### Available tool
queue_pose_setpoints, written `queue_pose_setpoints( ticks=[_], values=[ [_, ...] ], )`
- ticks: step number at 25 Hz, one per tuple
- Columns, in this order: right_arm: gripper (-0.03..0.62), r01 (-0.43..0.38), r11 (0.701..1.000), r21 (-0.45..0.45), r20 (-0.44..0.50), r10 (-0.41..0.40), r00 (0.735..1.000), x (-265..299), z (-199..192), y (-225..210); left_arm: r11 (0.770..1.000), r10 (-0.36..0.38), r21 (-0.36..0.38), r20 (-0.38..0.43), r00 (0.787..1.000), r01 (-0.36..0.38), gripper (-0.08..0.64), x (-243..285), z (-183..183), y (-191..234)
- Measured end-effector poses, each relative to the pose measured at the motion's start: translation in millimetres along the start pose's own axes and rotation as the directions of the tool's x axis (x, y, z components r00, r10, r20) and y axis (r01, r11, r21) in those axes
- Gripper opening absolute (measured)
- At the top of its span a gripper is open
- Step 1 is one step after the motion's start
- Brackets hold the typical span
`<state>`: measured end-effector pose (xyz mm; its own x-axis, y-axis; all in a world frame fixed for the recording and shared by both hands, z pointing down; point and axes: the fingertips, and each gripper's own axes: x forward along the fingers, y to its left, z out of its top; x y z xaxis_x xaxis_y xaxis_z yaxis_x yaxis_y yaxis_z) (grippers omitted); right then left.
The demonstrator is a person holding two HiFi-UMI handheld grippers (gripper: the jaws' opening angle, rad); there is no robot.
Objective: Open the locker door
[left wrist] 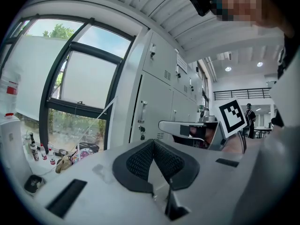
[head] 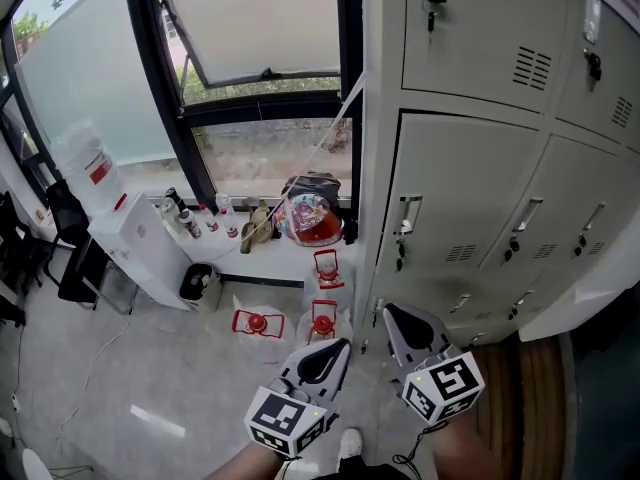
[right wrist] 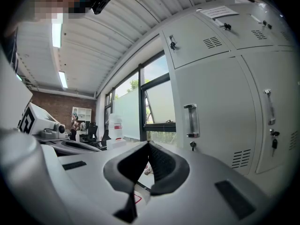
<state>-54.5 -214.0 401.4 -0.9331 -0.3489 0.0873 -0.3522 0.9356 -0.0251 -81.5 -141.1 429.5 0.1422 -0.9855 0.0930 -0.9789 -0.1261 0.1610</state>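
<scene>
A bank of grey metal lockers (head: pixel 480 118) fills the right half of the head view. The nearest middle door (head: pixel 455 198) is closed, with a chrome handle (head: pixel 406 215) and a key lock below it; the same handle (right wrist: pixel 191 120) shows in the right gripper view and again as handle (left wrist: pixel 142 110) in the left gripper view. My left gripper (head: pixel 335 350) is low at the centre, shut and empty. My right gripper (head: pixel 392 315) hangs beside it, shut and empty, well short of the door.
A window sill (head: pixel 270 253) left of the lockers carries bottles and a red bag (head: pixel 312 220). Red bottle caps lie on the floor (head: pixel 258 322). A white water dispenser (head: pixel 140 238) stands at the left. A lower locker door (head: pixel 590 278) at the right stands ajar.
</scene>
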Motion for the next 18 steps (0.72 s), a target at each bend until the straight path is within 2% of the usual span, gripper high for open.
queue_pose_setpoints(
  ticks=[10, 16, 18],
  values=[
    [0.054, 0.000, 1.000, 0.002, 0.014, 0.000, 1.000, 24.6, 8.3, -36.1, 1.000, 0.021, 0.015, 0.016, 1.000, -0.021, 0.017, 32.5, 12.2, 11.8],
    [0.054, 0.032, 0.999, 0.007, 0.027, -0.032, 0.999, 36.4, 15.3, -46.4, 1.000, 0.026, 0.015, 0.013, 1.000, -0.026, 0.017, 35.1, 16.3, 17.7],
    [0.079, 0.039, 0.999, 0.008, 0.026, -0.040, 0.999, 42.5, 17.3, -47.7, 1.000, 0.022, 0.016, 0.009, 1.000, -0.022, 0.017, 35.3, 16.6, 21.9]
  ],
)
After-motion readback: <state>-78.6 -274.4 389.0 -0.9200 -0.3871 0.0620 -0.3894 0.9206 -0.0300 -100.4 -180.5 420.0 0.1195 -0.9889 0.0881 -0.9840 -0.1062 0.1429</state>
